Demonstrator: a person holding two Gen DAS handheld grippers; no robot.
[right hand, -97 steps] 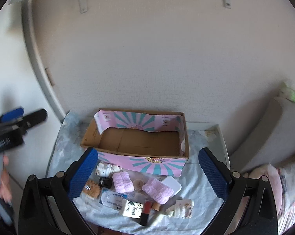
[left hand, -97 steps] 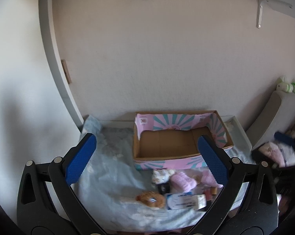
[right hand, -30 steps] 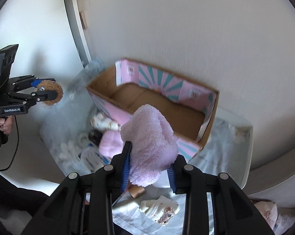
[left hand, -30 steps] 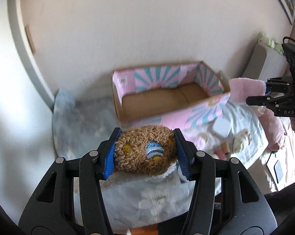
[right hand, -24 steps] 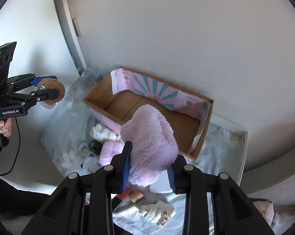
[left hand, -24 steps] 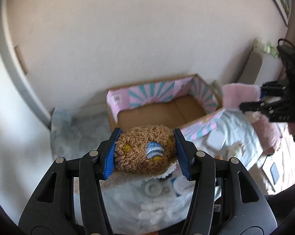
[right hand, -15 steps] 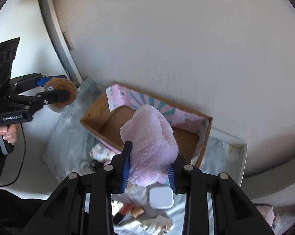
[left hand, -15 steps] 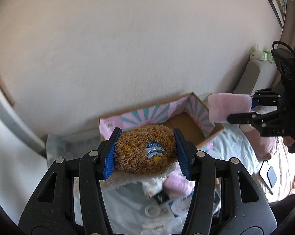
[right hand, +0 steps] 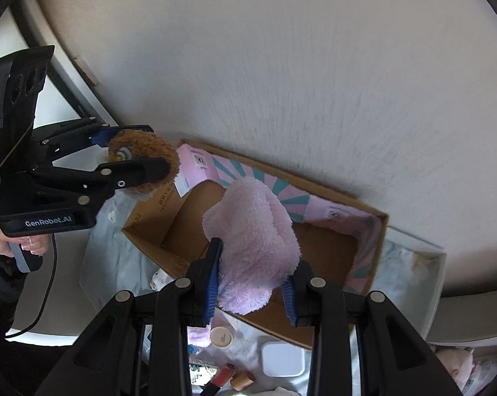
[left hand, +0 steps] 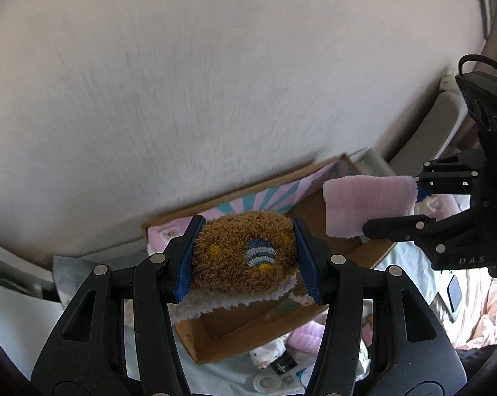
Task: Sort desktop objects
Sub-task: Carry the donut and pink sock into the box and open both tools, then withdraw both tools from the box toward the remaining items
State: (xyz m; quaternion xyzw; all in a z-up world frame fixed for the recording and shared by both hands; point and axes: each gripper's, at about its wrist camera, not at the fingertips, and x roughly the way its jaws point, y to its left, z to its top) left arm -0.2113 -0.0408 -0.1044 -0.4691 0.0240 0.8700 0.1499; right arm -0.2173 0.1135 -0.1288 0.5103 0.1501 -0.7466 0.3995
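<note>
Left wrist view: the left gripper (left hand: 245, 257) is clamped on a brown plush toy (left hand: 245, 250), its blue pads pressing in from 9 and 3 o'clock, with a white fleecy fringe hanging under the toy. The open cardboard box (left hand: 281, 330), pink with teal rays, lies directly beyond and beneath the toy, its long axis running from 8 toward 2 o'clock in this view. The toy hangs over the box's near left end, so a release looks to need only a short lowering. At 3 o'clock the right gripper (left hand: 393, 211) reaches in from the side, holding a pink fleece cloth (left hand: 367, 204) above the box's far right end. Small items lie on the pale blue table cover (left hand: 410, 264) at 6 o'clock, too small to name

Right wrist view: the right gripper (right hand: 251, 283) is shut tight on the pink fleece cloth (right hand: 255, 237), which bulges up past the pads. The cardboard box (right hand: 169, 234) spreads behind it, long axis from 9 toward 3 o'clock, and the cloth sits over the middle of the bare brown floor, so this hand seems the better placed for a drop. At 9 o'clock the left gripper (right hand: 129, 155) holds the brown plush toy (right hand: 146, 151) over the box's left corner, level and pointing inward, the person's hand (right hand: 20, 244) on its handle. On the table at 6 o'clock lie a white square case (right hand: 283, 359), a round tan lid (right hand: 221, 336) and a red tube (right hand: 223, 376)
</note>
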